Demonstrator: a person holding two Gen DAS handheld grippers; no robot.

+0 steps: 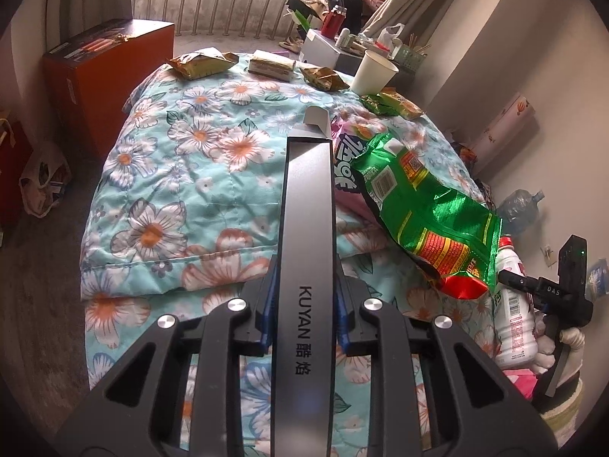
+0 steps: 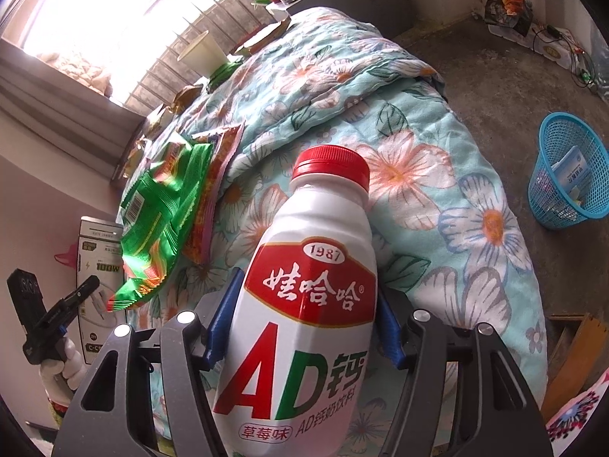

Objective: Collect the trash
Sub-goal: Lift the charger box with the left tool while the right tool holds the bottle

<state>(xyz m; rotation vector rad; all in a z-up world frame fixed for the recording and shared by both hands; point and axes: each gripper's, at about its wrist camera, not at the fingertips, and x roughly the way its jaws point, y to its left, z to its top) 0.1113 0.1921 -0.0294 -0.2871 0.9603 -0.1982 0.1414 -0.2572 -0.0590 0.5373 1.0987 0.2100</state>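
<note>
My left gripper (image 1: 304,304) is shut on a long grey carton marked KUYAN (image 1: 308,198), its far flap open, held over the floral quilt (image 1: 182,160). My right gripper (image 2: 306,320) is shut on a white milk-drink bottle with a red cap (image 2: 316,266), its blue pads (image 2: 222,312) against the bottle's sides. The right gripper (image 1: 548,293) and bottle (image 1: 514,304) also show in the left wrist view at the right. The left gripper (image 2: 57,312) and carton (image 2: 99,266) appear at the left of the right wrist view. A green snack bag (image 1: 426,205) (image 2: 163,221) lies on the quilt between them.
A white paper cup (image 1: 371,72) and several crumpled wrappers (image 1: 201,63) sit along the quilt's far edge. A blue mesh basket (image 2: 571,175) stands on the floor to the right of the bed. An orange box (image 1: 102,76) stands on the left, and a clear water jug (image 1: 521,205) by the wall.
</note>
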